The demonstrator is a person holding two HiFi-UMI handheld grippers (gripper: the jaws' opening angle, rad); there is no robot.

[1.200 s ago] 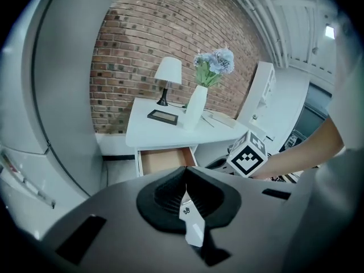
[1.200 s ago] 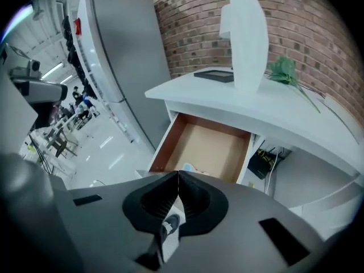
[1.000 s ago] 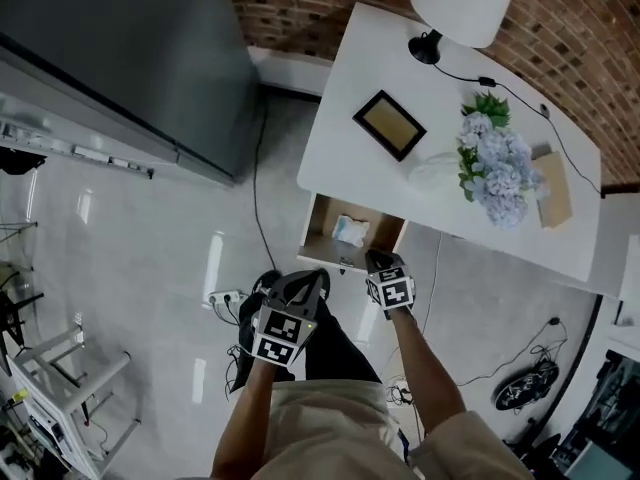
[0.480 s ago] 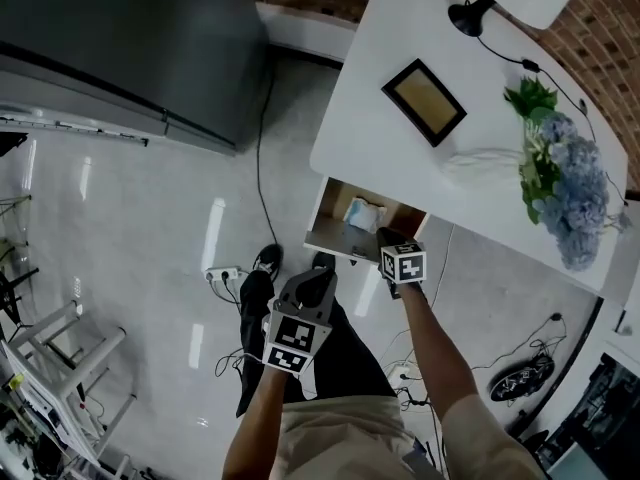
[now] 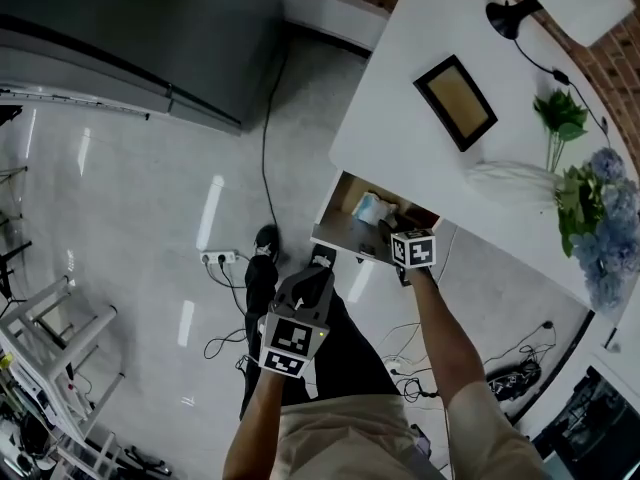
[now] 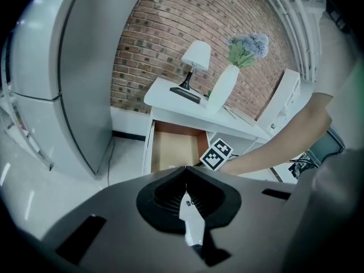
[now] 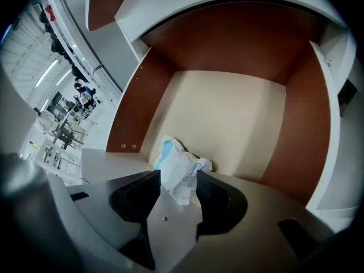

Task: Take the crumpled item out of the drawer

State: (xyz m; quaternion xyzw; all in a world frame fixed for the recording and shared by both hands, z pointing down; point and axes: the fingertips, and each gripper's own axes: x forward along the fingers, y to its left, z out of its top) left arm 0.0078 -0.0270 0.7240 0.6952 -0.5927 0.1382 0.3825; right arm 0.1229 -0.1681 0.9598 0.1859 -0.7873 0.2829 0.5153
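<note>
Closest to the body, the left gripper (image 5: 312, 280) hangs over the floor, pointing toward 12 o'clock. Its jaws are pressed together with nothing in them. A power strip (image 5: 220, 258) lies on the floor at its 9 o'clock.

At about 1 o'clock from the left gripper, the right gripper (image 5: 392, 236) reaches over the front edge of the open drawer (image 5: 335, 236). Its jaws stand apart, one on each side of the crumpled item (image 7: 177, 172). The item is white and pale blue and sits on the drawer's pale floor near the front.

Beyond the drawer, the white desk (image 5: 400, 133) carries a picture frame (image 5: 456, 103) at 12 o'clock and a black lamp (image 5: 505, 18) farther off at 1 o'clock. A white vase (image 5: 510, 183) with flowers (image 5: 600, 218) stands at 3 o'clock. A grey cabinet (image 5: 130, 28) stands well apart at 10 o'clock.
</note>
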